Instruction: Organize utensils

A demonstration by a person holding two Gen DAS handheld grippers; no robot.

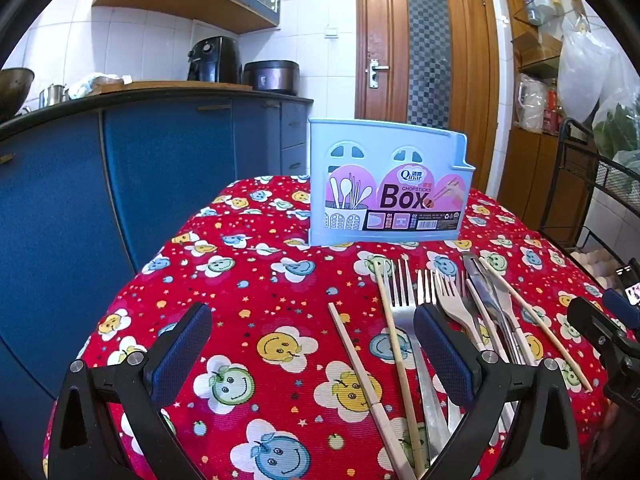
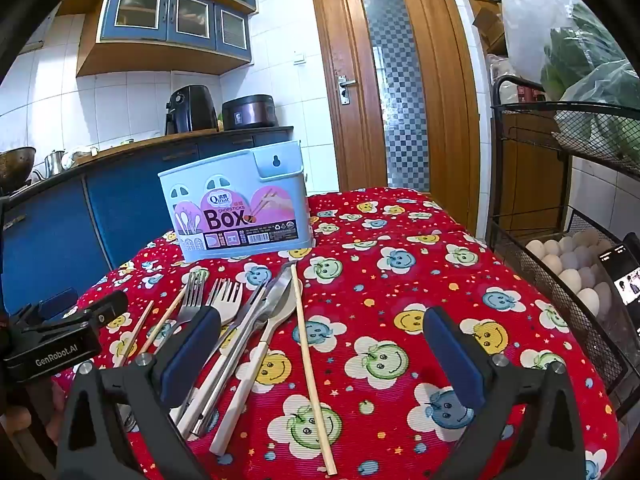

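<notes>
Both tongs, left (image 1: 312,350) and right (image 2: 322,354), gaped wide, empty; forks, knives, chopsticks (image 2: 312,364) lay loose before the pale-blue plastic box (image 2: 236,208); nothing sorted yet, I judged.

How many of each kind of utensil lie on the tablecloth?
Wooden chopsticks: 4
Forks: 3
Table knife: 1
Spoon: 1
Total: 9, but this is approximate, since the utensils overlap.
</notes>
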